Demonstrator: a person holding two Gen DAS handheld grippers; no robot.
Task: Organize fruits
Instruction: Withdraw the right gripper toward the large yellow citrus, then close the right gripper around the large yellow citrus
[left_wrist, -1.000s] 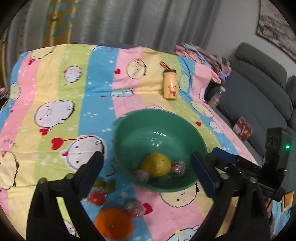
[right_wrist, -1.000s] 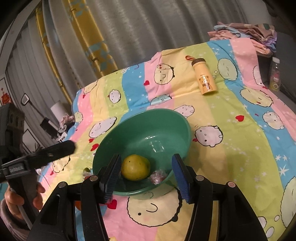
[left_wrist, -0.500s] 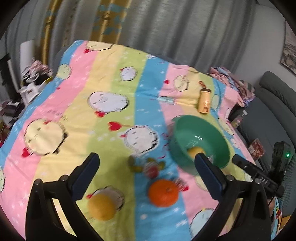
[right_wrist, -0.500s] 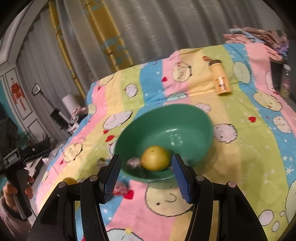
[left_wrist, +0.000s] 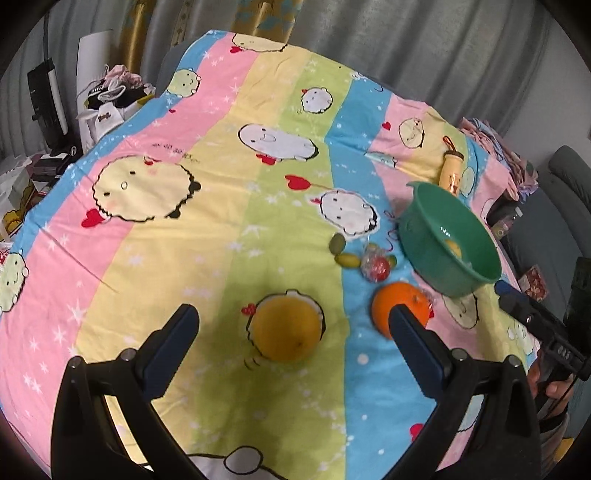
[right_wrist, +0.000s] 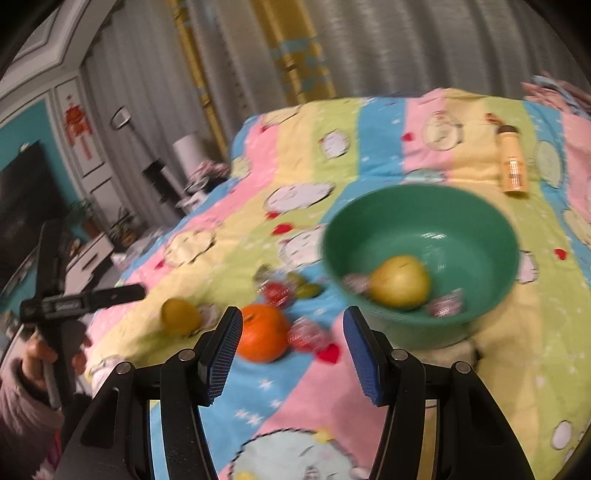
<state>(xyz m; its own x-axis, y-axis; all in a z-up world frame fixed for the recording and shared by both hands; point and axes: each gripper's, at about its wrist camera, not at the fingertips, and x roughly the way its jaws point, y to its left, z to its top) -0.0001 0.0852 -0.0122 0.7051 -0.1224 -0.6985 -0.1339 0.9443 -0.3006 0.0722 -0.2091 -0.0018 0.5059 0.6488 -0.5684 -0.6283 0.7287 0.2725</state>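
A green bowl (left_wrist: 448, 240) sits on the striped cartoon cloth (left_wrist: 177, 229); it holds a yellow pear (right_wrist: 400, 282) and wrapped sweets (right_wrist: 445, 304). A yellow fruit (left_wrist: 286, 330) lies straight ahead between the fingers of my open, empty left gripper (left_wrist: 291, 336). An orange (left_wrist: 400, 312) lies to its right, partly behind the right fingertip. Small green fruits (left_wrist: 341, 251) and a red wrapped fruit (left_wrist: 376, 264) lie beyond. My right gripper (right_wrist: 291, 332) is open and empty, hovering near the orange (right_wrist: 262, 332) and a wrapped sweet (right_wrist: 308, 334), left of the bowl (right_wrist: 421, 251).
A yellow bottle (left_wrist: 452, 173) lies on the cloth behind the bowl. Clutter and bags (left_wrist: 107, 99) stand past the cloth's left edge. A grey sofa (left_wrist: 554, 229) is at the right. Curtains hang behind.
My left gripper has swung left and back from the bowl; the yellow fruit now lies between its fingers. My right gripper has shifted left from the bowl toward the orange.
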